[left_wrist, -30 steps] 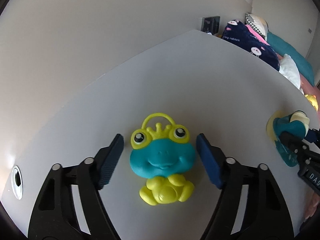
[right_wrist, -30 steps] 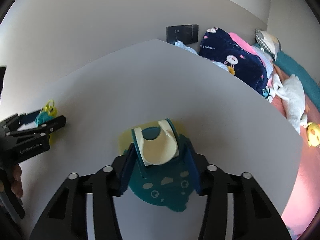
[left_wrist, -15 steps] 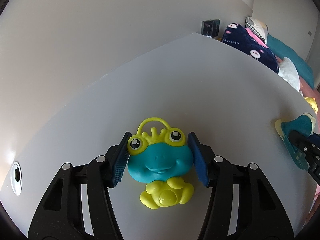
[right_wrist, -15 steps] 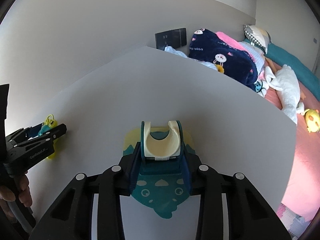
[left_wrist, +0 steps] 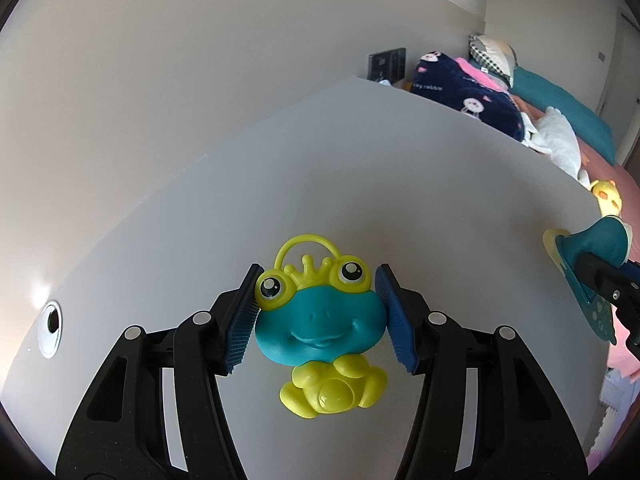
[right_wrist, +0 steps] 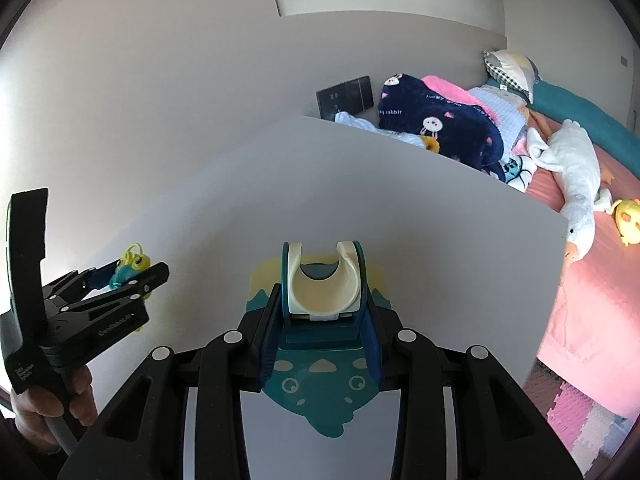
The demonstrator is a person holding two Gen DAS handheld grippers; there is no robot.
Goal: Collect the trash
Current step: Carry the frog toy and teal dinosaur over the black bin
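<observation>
Two grippers: each is closed on a toy over the same white table.
Table: white top, spreading ahead of and beneath both grippers; a round grommet hole lies off to the left of the left gripper.
Bed: pink sheet, beyond the table's far right edge, carrying a navy rabbit-print blanket and a white goose plush.
Right gripper: blue pads clamp the sides of a teal dinosaur-shaped holder, whose cream U-shaped cradle stands up between the fingertips.
Left gripper: blue pads press both sides of the frog toy at its teal head; the yellow body hangs toward the camera, the yellow loop and crown point away.
Frog toy from the right wrist view: small, held in the left gripper, far to the left of the right gripper.
</observation>
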